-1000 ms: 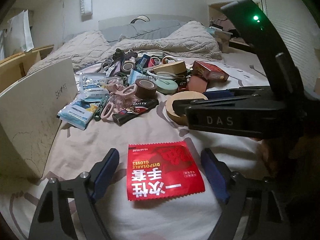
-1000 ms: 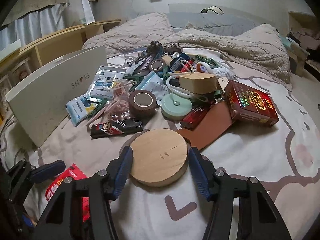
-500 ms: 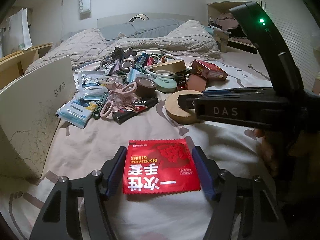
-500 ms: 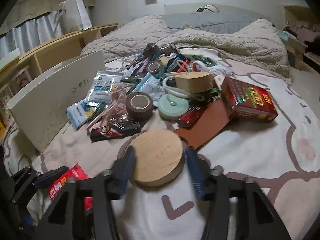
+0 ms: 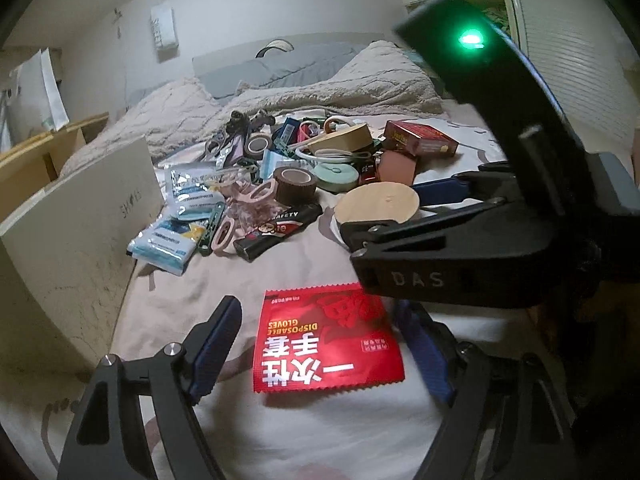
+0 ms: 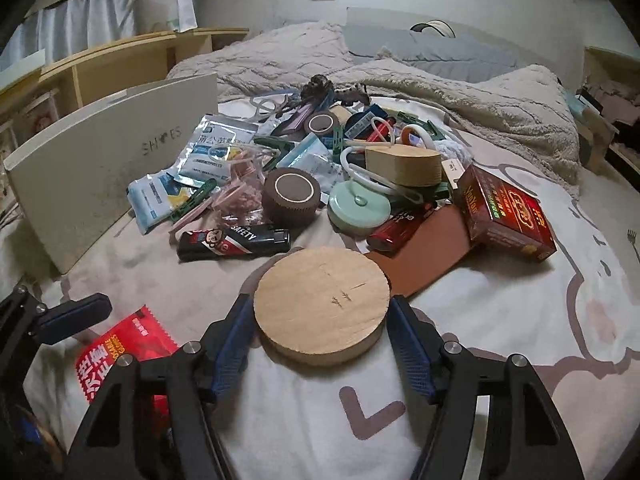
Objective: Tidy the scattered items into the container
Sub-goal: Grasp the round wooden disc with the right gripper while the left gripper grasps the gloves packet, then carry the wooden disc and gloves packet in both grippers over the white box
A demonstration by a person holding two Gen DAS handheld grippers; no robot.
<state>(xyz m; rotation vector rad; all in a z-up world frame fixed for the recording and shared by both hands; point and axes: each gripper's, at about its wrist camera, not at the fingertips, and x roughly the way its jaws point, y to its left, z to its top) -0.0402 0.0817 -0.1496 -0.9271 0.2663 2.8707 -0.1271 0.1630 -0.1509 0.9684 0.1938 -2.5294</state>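
A red disposable-gloves packet (image 5: 326, 338) lies flat on the bedsheet between the fingers of my left gripper (image 5: 320, 344), which is open with gaps on both sides. It also shows in the right wrist view (image 6: 120, 354). A round wooden disc (image 6: 322, 304) lies between the blue pads of my right gripper (image 6: 322, 344), which touch or nearly touch its sides. The disc also shows in the left wrist view (image 5: 378, 204), with the right gripper's body (image 5: 460, 252) over it. The cream "SHOES" box (image 6: 92, 172) stands at the left.
A pile of items lies behind the disc: a black lighter (image 6: 234, 242), brown tape roll (image 6: 291, 196), green round lid (image 6: 358, 208), red box (image 6: 506, 214), brown leather piece (image 6: 426, 254), wipe packets (image 6: 158, 196) and clips. A rumpled blanket (image 6: 460, 92) lies beyond.
My left gripper has opened a little wider around the red packet. My right gripper has moved closer around the wooden disc, its pads now at the disc's sides.
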